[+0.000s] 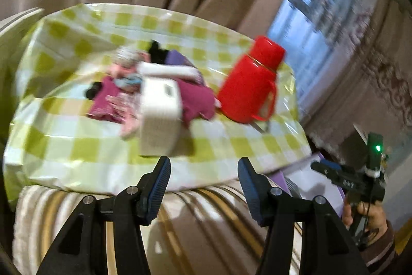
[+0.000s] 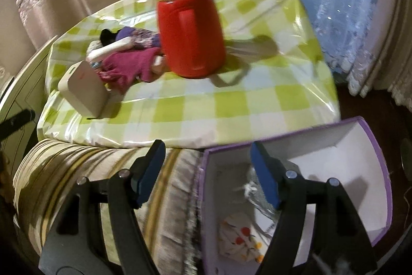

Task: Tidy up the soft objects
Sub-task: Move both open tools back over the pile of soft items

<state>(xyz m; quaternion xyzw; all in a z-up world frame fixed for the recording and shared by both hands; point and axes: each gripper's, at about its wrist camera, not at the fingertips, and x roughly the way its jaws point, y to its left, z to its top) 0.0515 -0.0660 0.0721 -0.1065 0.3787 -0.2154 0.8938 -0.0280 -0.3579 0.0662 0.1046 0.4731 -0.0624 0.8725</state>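
A: Clothes first, on your left: a jumbled heap of soft magenta, pink, purple and black garments lies on the green-and-white checked glossy tablecloth, far side of the table's middle.

B: And just this side of the heap?

A: A cream rectangular plastic box stands touching the heap's near edge. To the right, a glossy red plastic thermos jug with a handle stands upright beside the clothes.

B: My tools?

A: Your left gripper hangs over the striped beige cushion, jaws apart with nothing between them. Your right gripper is also spread and empty, above the left edge of the purple-rimmed white cardboard box.

B: What's in that box?

A: A white cloth with red and orange fruit print lies at the bottom, with something grey and fringed beside it.
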